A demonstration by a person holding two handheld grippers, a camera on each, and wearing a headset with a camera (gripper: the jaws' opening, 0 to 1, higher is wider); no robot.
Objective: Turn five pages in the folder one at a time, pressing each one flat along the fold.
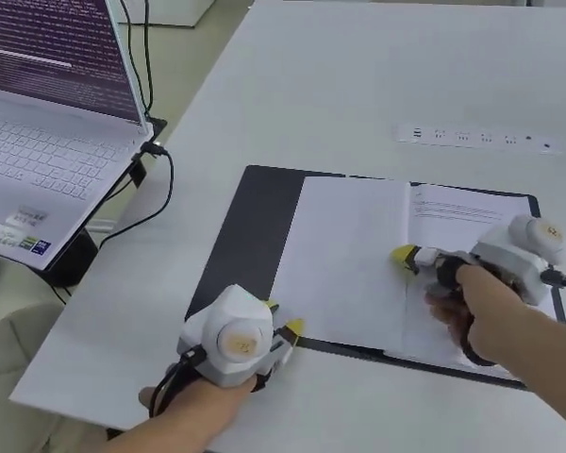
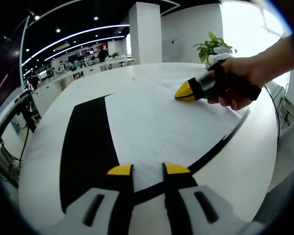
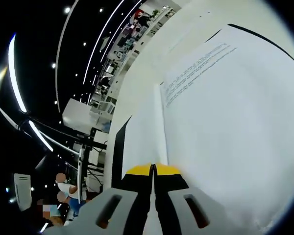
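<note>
The left hand-held gripper (image 1: 283, 319) is being held nearest of all, at the near edge of the folder (image 1: 247, 236), toward its left corner. In the left gripper view its yellow-tipped jaws are being kept a little apart, released, with nothing clasped between them; the folder's black rim and the near margin of the blank page (image 1: 344, 255) are being seen through the gap. Whether the tips are being rested on the folder cannot be told.

The folder is being kept open flat on the white table (image 1: 349, 85). Its black inner cover is being left bare on the left, the blank page is being spread over the middle, and a printed page (image 1: 467, 212) is being shown on the right.

Farther in and to the right, the right hand-held gripper (image 1: 403, 255) is being gripped by a hand (image 1: 481, 302) above the printed page. Its jaws are being held clenched tip against tip, with nothing caught between them. In the right gripper view the joined tips (image 3: 152, 169) are being laid along the fold where the two pages meet, seemingly against the paper.

At the far left, an open laptop (image 1: 47, 123) is being propped on a stand, with a black cable (image 1: 166, 189) being trailed from its side. Beyond the folder, a socket strip (image 1: 481, 139) is being seen set flush in the table.
</note>
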